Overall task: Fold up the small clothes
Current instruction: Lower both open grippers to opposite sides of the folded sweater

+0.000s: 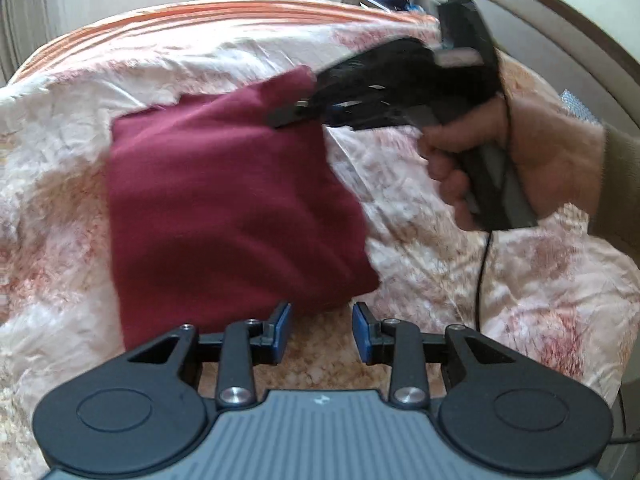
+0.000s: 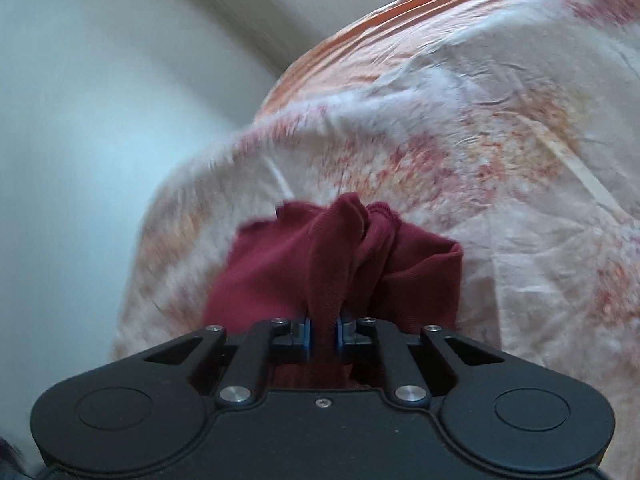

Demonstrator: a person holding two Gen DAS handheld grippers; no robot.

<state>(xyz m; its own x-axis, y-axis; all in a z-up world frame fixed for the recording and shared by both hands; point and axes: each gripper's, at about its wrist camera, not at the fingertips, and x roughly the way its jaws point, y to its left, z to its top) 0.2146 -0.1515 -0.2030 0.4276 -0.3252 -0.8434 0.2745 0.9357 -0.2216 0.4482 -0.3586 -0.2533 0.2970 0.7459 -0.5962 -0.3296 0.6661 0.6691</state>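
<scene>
maroon cloth (image 1: 236, 204) lies folded on the bed (image 1: 500, 280), seen from the left wrist. left tool (image 1: 322, 330) hovers at its near edge, jaws partly apart with nothing between them. right tool (image 1: 286, 114), in a hand (image 1: 520, 160), pinches the far corner.

right wrist: right tool (image 2: 324, 334) is clamped on a bunched fold of cloth (image 2: 340, 264) over the bed (image 2: 520, 160).

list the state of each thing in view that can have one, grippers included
dark red knit garment: partly folded on the bed, one bunched corner lifted and pinched.
left gripper: open, blue pads apart, nothing between them, just short of the garment's near edge.
right gripper: shut on a fold of the garment.
floral cream and pink bedspread: spread over the bed, wrinkled.
person's hand: wrapped around the right gripper's handle.
</scene>
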